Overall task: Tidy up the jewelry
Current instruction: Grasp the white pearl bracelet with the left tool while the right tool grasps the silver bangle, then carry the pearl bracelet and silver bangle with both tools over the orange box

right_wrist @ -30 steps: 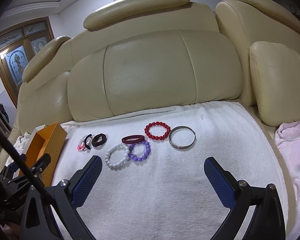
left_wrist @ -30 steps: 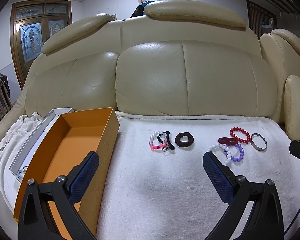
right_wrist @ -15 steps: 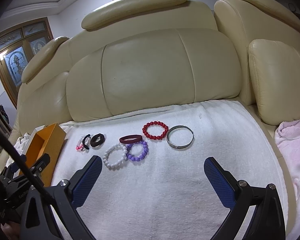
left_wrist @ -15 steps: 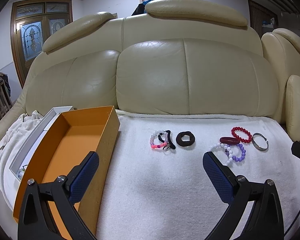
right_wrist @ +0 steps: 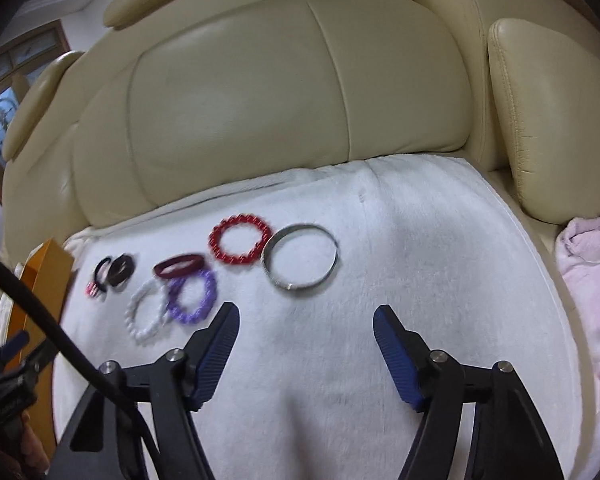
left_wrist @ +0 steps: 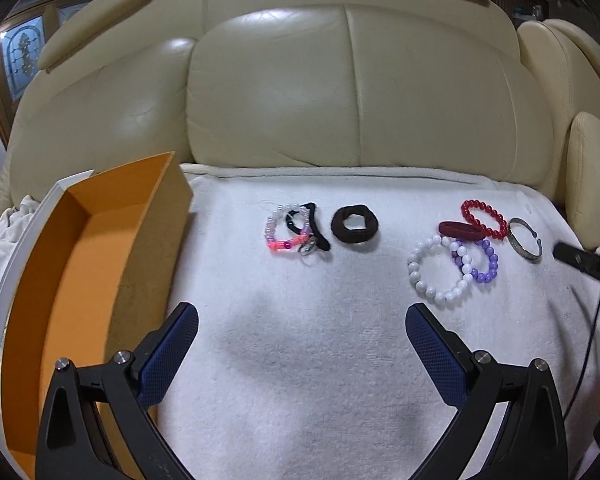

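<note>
While right claw (right_wrist: 305, 332) narrows, still spread and empty, silver bangle (right_wrist: 300, 257) lies just beyond fingertips

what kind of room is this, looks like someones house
Most likely a home living room. The work surface is a cream leather sofa with a white towel spread over its seat. A wooden door with stained glass panels stands behind on the left, and the bracelets lie on the towel beside an orange box.
</note>
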A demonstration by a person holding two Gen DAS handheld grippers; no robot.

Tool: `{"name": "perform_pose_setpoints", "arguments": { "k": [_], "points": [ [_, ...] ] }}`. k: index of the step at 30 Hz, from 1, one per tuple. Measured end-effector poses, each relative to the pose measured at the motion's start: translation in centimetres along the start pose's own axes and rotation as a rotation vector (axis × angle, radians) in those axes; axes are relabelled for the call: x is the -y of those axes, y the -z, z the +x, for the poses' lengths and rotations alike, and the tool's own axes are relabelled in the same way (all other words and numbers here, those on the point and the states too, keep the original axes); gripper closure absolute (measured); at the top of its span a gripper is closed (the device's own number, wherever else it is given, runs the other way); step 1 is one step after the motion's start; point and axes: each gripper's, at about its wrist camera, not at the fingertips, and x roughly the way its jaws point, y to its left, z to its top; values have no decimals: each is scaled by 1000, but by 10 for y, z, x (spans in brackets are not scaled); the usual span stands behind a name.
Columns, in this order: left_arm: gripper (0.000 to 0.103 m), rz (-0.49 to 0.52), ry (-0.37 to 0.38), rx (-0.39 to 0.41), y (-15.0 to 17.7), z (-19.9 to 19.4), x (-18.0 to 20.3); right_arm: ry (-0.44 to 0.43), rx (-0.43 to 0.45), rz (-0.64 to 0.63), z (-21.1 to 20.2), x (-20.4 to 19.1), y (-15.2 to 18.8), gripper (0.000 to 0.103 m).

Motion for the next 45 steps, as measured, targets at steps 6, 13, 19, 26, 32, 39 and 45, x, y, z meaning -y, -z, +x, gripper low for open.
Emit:
{"name": "perform_pose_setpoints", "arguments": {
  "k": [6,13,19,26,32,39,45],
  "points": [
    [0,54,55,-44,-5,18,20,-13,-75,149,36,7,-7,41],
    [27,72,188,-55,-17,42,47,104,-76,36,63,-4,-14,78],
    [59,54,256,-87,-20,69,57,97,-51,29,60,-2,-14,96],
    [94,22,337,-67,-18,71,53,84,-26,2,39,2,-12,97],
    [94,12,341,-13,-18,48,41,54,-21,32,31,7,-16,97],
    [94,11,338,-14,-21,38,30,-24,-58,53,36,9,-17,22],
    [94,27,328,1,-14,17,11,7,-72,-23,47,-15,-11,22]
  ]
}}
